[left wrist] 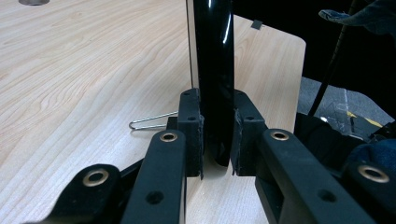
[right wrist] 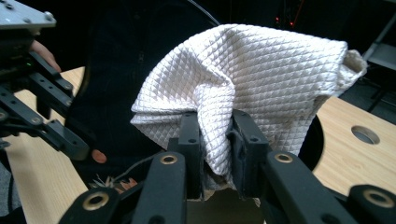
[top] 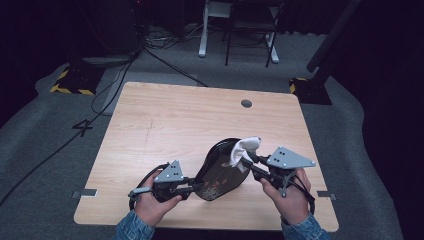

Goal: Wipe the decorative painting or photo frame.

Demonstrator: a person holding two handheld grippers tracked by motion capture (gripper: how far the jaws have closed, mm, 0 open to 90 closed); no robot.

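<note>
I have the glossy black oval tray with a floral print (top: 220,172) tilted up on edge near the front middle of the pale wooden surface (top: 165,125), its near rim clamped in my left hand-held gripper (top: 192,188). My right hand-held gripper (top: 251,161) is clenched on a white quilted cloth (top: 242,149), pressed against the tray's far upper part. I judge the wiping is underway: the top is covered, while the lower decorated area looks unreached.
</note>
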